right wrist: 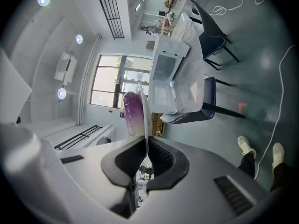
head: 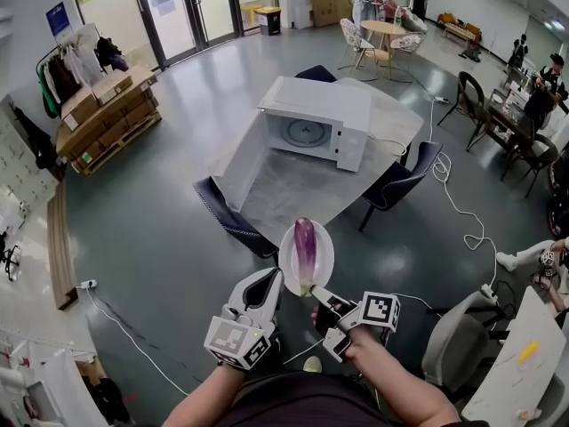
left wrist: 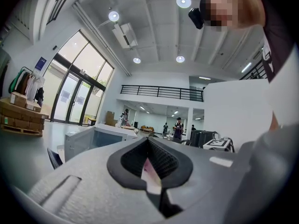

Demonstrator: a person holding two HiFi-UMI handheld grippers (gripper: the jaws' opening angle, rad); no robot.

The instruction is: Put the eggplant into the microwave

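Eggplant [head: 305, 243] on plate [head: 325, 256]; R gripper [head: 317, 294] pinches rim, eggplant just beyond jaws.

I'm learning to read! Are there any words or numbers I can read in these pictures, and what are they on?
No words or numbers can be read anywhere.
Blue sign on the wall: too small and blurred to read.
Marker cubes: square black-and-white patterns, no letters.
Microwave: no brand or label legible.
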